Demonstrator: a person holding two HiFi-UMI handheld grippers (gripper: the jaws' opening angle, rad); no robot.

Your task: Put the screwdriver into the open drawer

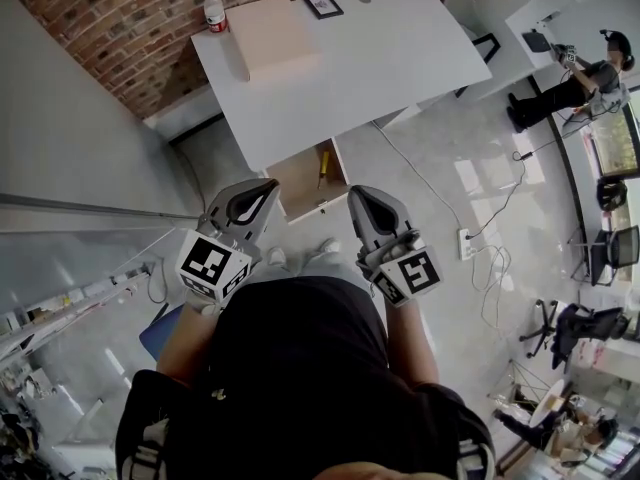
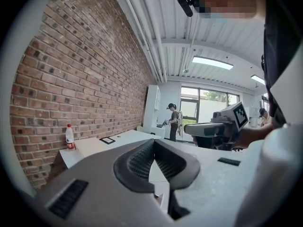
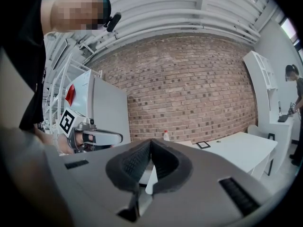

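Both tools are closed and empty. The left tool has its jaws pressed together at the tips with nothing between them, and the right tool is the same. They are held side by side in front of the person's dark torso, pointing toward 12 o'clock in the head view.

Just past their tips, at 1 o'clock from the left tool and 11 o'clock from the right, the open drawer juts out from under the white desk. The screwdriver, with its yellow handle, lies inside the drawer near its right side, apart from both tools.

On the desk, a pale box sits at 11 o'clock from the drawer. A red-capped bottle stands at the far left corner by the brick wall. A small black frame lies at 12 o'clock.
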